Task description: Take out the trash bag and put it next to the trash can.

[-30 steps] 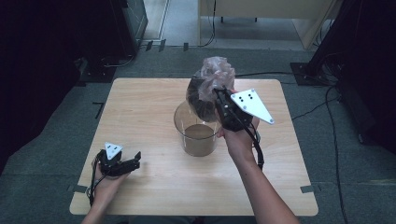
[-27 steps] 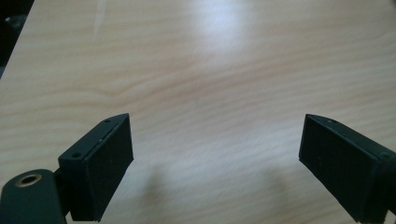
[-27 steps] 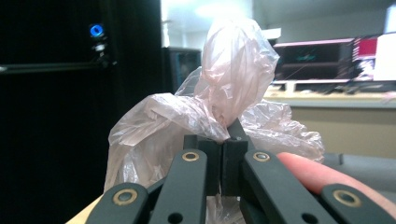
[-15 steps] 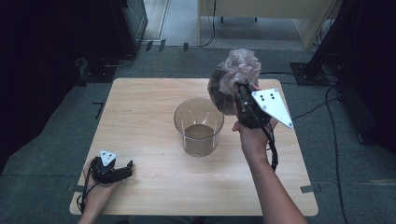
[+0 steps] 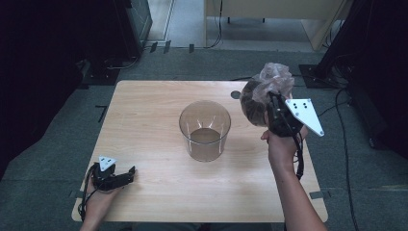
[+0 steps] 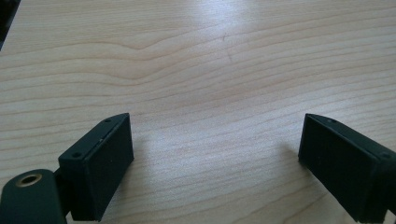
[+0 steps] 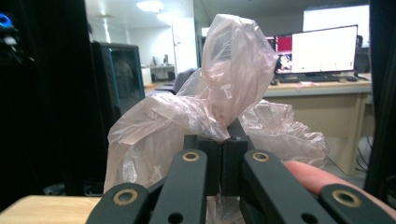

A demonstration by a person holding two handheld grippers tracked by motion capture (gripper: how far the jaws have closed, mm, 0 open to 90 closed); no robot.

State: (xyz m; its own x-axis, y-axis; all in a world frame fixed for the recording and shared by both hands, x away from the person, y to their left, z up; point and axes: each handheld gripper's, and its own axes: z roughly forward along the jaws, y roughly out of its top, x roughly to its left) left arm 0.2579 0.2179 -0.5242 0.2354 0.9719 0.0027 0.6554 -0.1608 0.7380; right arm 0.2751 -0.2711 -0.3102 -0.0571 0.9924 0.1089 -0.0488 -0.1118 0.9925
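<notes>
1. Plastic, thin and pinkish, makes up the bag (image 5: 263, 94) that the right gripper (image 5: 275, 103) holds in the air over the table's (image 5: 144, 125) far right part, just right of the jar (image 5: 204, 129).
2. In the right gripper view its jaws are pressed together on the gathered neck of the bag (image 7: 224, 107), with crumpled film rising above the pinch.
3. The bag's dark load hangs below the grip, so its long axis runs roughly up and down, neck up and bulk down; the contents are too blurred to name.
4. Done well, the step in hand, carrying the bag clear of the jar, calls for a firm pinch and a level, slow swing so the load does not sway into the glass.
5. The left gripper (image 5: 115, 177) rests near the table's near left corner, jaws wide apart on bare wood.
</notes>
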